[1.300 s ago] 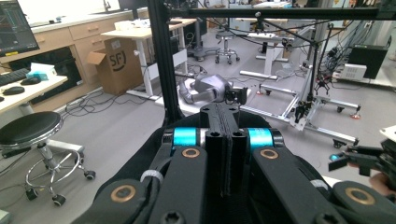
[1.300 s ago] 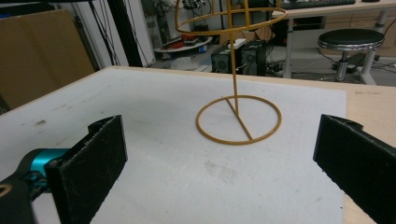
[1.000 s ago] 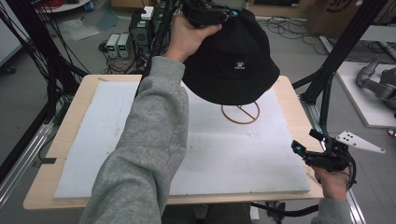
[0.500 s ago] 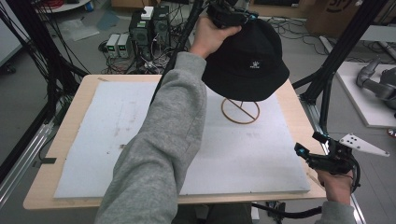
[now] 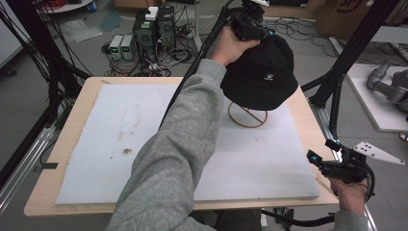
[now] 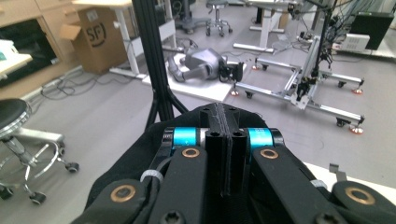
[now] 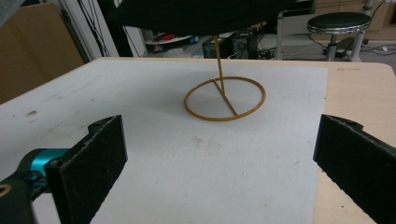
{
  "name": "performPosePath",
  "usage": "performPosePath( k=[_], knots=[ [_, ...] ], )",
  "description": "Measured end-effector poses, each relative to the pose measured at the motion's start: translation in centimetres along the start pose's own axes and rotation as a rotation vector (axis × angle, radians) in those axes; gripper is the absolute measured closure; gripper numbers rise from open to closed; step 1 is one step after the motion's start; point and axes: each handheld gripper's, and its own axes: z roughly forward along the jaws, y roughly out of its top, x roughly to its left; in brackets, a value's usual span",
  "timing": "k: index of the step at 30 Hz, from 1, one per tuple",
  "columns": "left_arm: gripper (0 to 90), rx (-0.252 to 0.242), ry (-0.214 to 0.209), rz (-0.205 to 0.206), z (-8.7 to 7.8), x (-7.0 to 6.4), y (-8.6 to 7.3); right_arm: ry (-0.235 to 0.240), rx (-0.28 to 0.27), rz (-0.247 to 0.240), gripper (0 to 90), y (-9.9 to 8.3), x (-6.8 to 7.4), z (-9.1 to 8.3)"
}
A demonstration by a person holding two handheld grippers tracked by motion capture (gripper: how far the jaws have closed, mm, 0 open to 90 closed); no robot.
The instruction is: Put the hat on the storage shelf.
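Left claw point(image 5: 250, 26) pinches the crown of a black bucket hat point(image 5: 262, 74) with small white logo, hanging below it; right claw point(image 5: 323, 153) gapes empty.

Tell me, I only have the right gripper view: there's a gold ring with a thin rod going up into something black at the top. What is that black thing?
Observer: A black bucket hat with a small white logo, over the gold wire stand.
Operator: Is anything holding it?
Observer: Yes, the left gripper has it at the crown; its jaws are pressed together on the fabric.
Operator: And the gripper I'm looking along?
Observer: The right gripper is at the table's near right corner, jaws wide apart, holding nothing.
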Motion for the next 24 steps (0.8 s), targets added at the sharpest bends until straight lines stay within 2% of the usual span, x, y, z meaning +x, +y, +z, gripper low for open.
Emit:
performPosePath(
  k=[4, 6, 11, 15, 19, 24],
  knots=[
    [89.3, -0.004, -0.007, -0.033, 1.0, 0.5, -1.1, -0.002, -0.001, 0.006, 2.4, -0.1, -0.1, -0.3],
    [89.3, 0.012, -0.005, -0.042, 1.4, 0.8, -1.7, -0.007, -0.005, 0.005, 2.3, -0.2, -0.3, -0.4],
    [89.3, 0.038, -0.004, -0.045, 2.3, 1.0, -2.3, -0.004, 0.000, 0.018, 2.3, -0.4, -0.4, -0.5],
    [89.3, 0.062, 0.006, -0.038, 2.7, 1.0, -2.6, 0.020, -0.013, 0.001, 2.3, -0.4, -0.2, -0.5],
    [89.2, 0.092, 0.025, -0.029, 2.8, 1.1, -3.0, 0.022, -0.007, -0.002, 2.3, -0.3, -0.2, -0.5],
    [87.4, 0.108, 0.025, -0.040, 2.7, 0.9, -3.3, 0.020, -0.007, 0.000, 2.3, -0.4, -0.2, -0.3]
  ],
)
